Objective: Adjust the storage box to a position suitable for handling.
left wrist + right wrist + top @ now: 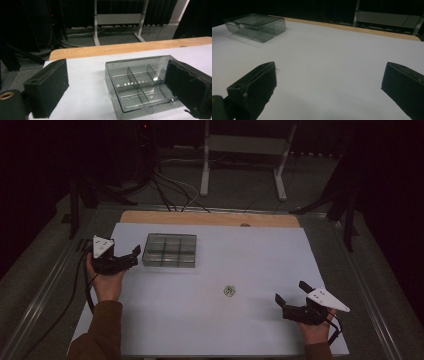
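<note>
**Left gripper at the clear box**

The clear compartment box (169, 250) sits on the white tabletop (250, 255), lid shut. The left gripper (134, 255) hovers just left of the box, jaws spread wide with nothing clamped; one jaw stands in front of the box's near corner. The right gripper (290, 292) rests well to the box's right, jaws wide and empty. A small round object (229, 290) lies between it and the box.
</note>
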{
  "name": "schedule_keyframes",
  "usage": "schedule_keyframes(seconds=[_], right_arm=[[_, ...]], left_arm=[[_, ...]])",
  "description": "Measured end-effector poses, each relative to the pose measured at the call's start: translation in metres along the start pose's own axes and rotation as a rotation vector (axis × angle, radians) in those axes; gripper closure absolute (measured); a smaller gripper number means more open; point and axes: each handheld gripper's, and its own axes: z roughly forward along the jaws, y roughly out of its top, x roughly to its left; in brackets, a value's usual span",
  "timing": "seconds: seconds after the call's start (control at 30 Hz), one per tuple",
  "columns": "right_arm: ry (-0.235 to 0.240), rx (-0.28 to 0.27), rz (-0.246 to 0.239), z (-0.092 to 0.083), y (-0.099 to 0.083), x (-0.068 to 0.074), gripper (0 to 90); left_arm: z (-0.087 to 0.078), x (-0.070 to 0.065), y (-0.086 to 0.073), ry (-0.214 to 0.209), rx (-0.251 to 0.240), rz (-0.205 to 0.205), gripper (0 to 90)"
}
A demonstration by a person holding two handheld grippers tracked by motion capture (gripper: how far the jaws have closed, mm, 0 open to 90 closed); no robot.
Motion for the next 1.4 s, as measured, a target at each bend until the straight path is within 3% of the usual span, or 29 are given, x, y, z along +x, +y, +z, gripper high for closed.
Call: schedule_keyframes(seconds=[0.2,0.33,0.37,0.4,0.47,0.6,0.87,0.97,1.2,1.4], right_arm=[[-0.001,0.003,-0.002,0.000,-0.001,0.000,0.0],[-0.001,0.005,0.000,0.001,-0.001,0.000,0.0],[-0.001,0.006,0.000,0.001,-0.001,0.000,0.0],[-0.001,0.008,-0.002,0.001,-0.001,0.001,0.0],[-0.001,0.009,-0.004,0.002,-0.001,0.001,0.0],[-0.001,0.010,-0.007,0.002,-0.001,0.001,0.0],[-0.004,0.014,-0.009,0.002,-0.002,0.000,0.0],[-0.004,0.013,-0.008,0.002,-0.002,0.000,0.0],[-0.001,0.017,-0.006,0.004,-0.002,-0.001,0.0],[0.005,0.028,0.030,0.023,0.006,-0.007,0.0]], left_arm=[[0.016,0.007,0.002,0.009,0.049,-0.011,19.4],[0.024,0.010,0.000,0.036,0.061,-0.033,36.0],[0.029,0.011,-0.003,0.032,0.073,-0.033,36.0],[0.032,0.011,-0.005,0.029,0.086,-0.028,49.5],[0.038,0.011,-0.009,0.031,0.116,-0.026,63.3],[0.052,0.011,-0.016,0.018,0.173,-0.063,89.6],[0.075,0.000,-0.030,0.029,0.257,-0.029,90.0],[0.081,-0.001,-0.035,0.036,0.279,-0.035,90.0],[0.082,0.001,-0.038,0.011,0.284,-0.063,90.0],[0.080,-0.012,-0.040,-0.014,0.282,-0.060,90.0]])
